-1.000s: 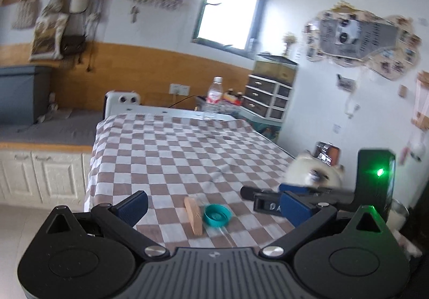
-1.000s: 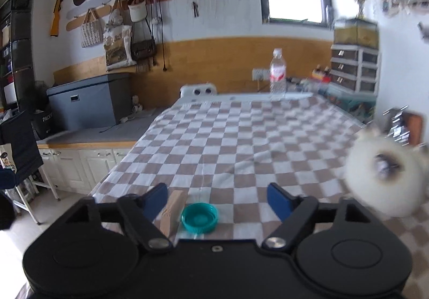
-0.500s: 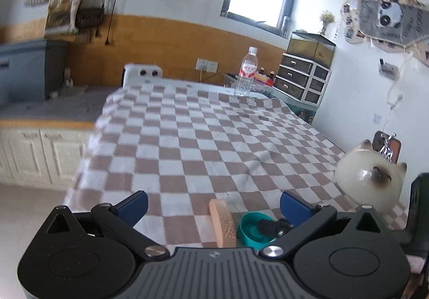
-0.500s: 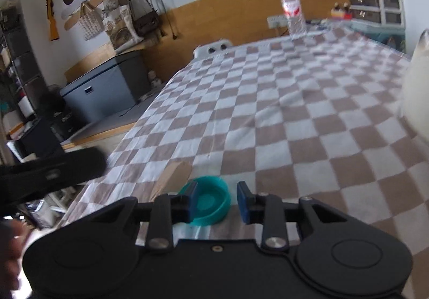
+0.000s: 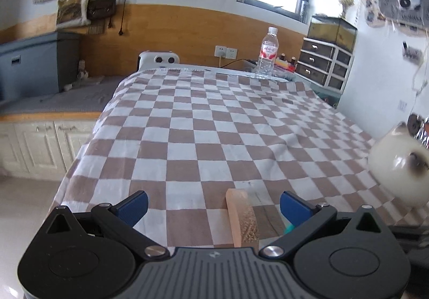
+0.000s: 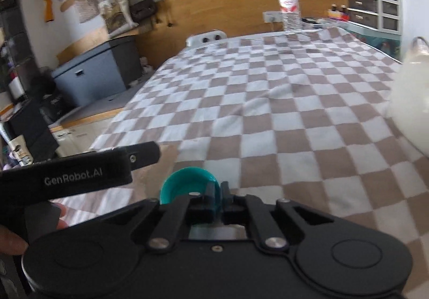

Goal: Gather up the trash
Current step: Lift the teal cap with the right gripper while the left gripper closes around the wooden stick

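Observation:
A teal bottle cap (image 6: 185,183) lies open side up near the front edge of the checked tablecloth (image 6: 281,100). My right gripper (image 6: 221,189) is shut on the cap's right rim. In the left wrist view only a sliver of the cap (image 5: 288,229) shows behind the right finger. A small tan wooden piece (image 5: 241,218) stands on edge beside it. My left gripper (image 5: 213,198) is open, and the wooden piece sits between its blue pads (image 5: 134,207), nearer the right one and touching neither. The right wrist view shows the left gripper (image 6: 144,154) from the side.
A white round cat-faced thing (image 5: 396,170) sits at the table's right edge. A water bottle (image 5: 266,57) stands at the far end. A hand (image 6: 10,240) holds the left gripper. Cabinets and a grey box (image 5: 34,65) lie to the left.
The right jaws have closed onto the cap's rim. The left gripper has come down and forward, so the wooden piece now stands between its open fingers.

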A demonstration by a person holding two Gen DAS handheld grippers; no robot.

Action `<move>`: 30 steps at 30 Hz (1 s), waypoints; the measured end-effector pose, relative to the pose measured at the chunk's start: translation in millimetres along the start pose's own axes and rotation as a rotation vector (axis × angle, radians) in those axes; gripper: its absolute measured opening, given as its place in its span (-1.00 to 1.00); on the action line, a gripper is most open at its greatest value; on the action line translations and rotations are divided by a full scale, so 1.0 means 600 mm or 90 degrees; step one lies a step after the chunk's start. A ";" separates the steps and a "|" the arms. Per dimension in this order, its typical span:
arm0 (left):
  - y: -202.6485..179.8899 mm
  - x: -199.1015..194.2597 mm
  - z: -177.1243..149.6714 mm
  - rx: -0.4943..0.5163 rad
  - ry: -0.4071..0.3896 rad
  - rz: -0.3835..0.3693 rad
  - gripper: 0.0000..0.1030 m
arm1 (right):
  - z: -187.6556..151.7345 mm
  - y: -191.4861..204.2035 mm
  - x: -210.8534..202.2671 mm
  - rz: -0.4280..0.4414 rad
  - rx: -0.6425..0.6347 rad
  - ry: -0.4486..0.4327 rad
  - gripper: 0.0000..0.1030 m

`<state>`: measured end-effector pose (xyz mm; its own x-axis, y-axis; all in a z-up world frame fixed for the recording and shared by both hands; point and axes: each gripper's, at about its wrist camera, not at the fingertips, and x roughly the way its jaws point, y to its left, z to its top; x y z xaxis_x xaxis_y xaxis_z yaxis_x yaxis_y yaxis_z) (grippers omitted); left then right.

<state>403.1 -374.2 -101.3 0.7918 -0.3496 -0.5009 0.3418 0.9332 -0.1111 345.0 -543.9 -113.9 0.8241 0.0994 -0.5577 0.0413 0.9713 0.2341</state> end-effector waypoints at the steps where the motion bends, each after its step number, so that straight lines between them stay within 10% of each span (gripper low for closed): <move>1: -0.004 0.002 -0.001 0.017 -0.003 0.007 1.00 | 0.002 -0.005 -0.004 -0.013 0.004 -0.002 -0.93; 22: 0.046 -0.020 -0.009 0.009 -0.016 0.067 0.99 | 0.001 -0.036 -0.016 -0.053 0.018 -0.006 -0.90; 30: 0.013 -0.011 -0.012 0.049 0.001 -0.016 0.57 | 0.002 -0.026 -0.038 -0.023 -0.012 -0.043 -0.06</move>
<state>397.0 -363.7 -105.0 0.7818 -0.3721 -0.5004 0.3988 0.9152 -0.0574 326.1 -561.4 -103.7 0.8581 0.0498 -0.5111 0.0621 0.9780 0.1994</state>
